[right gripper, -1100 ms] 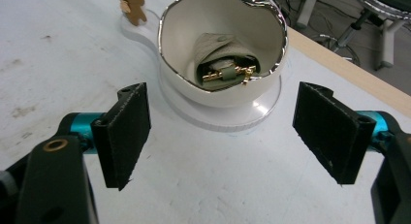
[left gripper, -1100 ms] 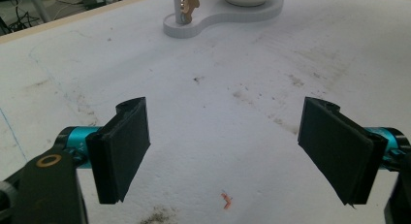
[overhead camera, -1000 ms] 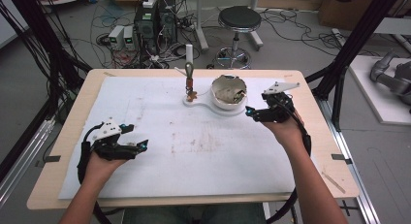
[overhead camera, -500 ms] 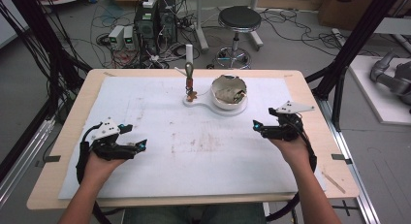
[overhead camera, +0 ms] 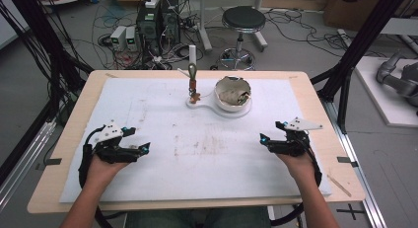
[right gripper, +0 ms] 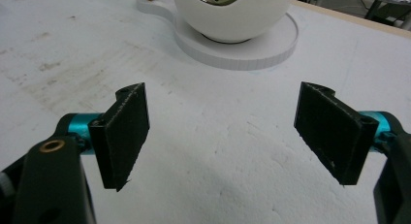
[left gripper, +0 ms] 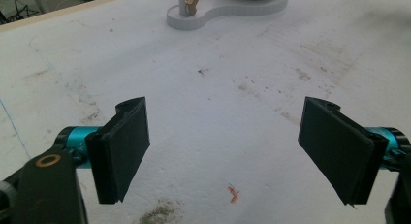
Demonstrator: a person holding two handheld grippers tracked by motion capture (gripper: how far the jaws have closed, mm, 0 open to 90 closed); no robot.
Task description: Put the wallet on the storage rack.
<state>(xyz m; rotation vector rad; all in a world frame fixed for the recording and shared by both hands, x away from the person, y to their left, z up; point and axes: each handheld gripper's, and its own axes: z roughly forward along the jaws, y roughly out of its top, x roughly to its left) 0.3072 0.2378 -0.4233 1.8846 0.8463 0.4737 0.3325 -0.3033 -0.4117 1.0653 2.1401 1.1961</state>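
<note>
Resting both hands low on the white mat near our edge of the counter (overhead camera: 69, 139), we've got the left tongs (overhead camera: 140, 150) spread wide with nothing between the jaws. Right tongs (overhead camera: 268, 139) are wide too, and their jaws have just been opening, empty as well. Well apart from both, farther back around mid-counter, sits the white bowl (overhead camera: 234, 95) on its round white base (overhead camera: 235, 111), with a small upright post (overhead camera: 192, 82) just beside it on the same base.

Ahead of my right gripper (right gripper: 220, 136), the white bowl (right gripper: 235, 13) is cut off above; I cannot identify its contents.
</note>
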